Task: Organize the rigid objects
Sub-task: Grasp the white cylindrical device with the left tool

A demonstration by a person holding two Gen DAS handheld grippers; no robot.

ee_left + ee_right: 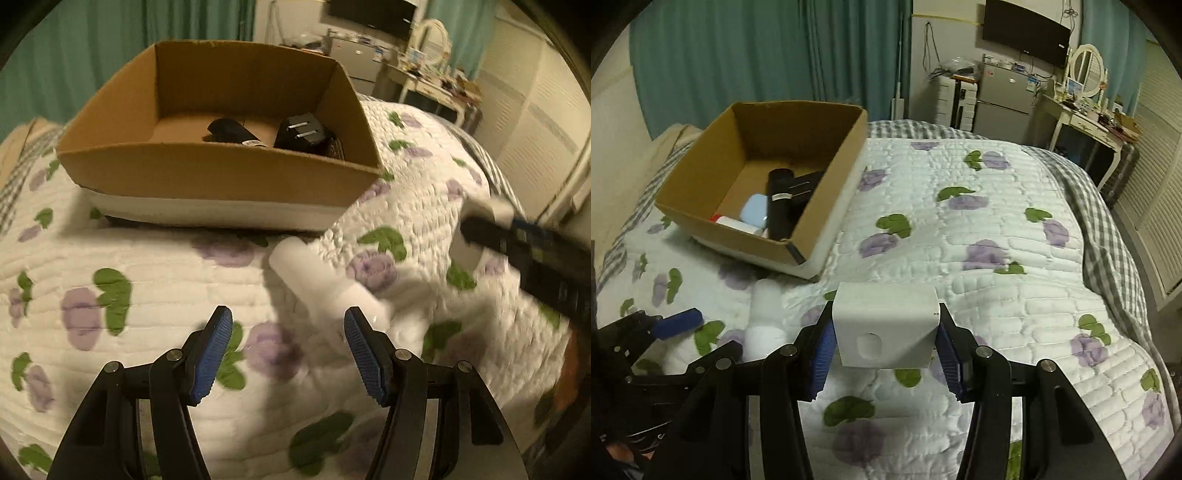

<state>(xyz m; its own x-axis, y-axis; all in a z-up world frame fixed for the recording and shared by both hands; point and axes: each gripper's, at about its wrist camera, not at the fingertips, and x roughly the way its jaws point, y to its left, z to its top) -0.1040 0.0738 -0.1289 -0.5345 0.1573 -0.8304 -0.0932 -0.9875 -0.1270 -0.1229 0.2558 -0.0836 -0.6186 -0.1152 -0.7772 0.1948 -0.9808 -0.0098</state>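
On the floral quilt (960, 221), right gripper (884, 341) jaws clamp a white box (886, 321); left gripper (288, 350) jaws gape empty.

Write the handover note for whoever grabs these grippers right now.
Right gripper: shut on the white box, held above the quilt.
Left gripper: open, empty, close to the white bottle lying on the quilt.
Cardboard box: already holds a black tube, a black plug adapter, a light blue case and a small white item with a red end.
Left: drop the white box in, then pick up and box the bottle.
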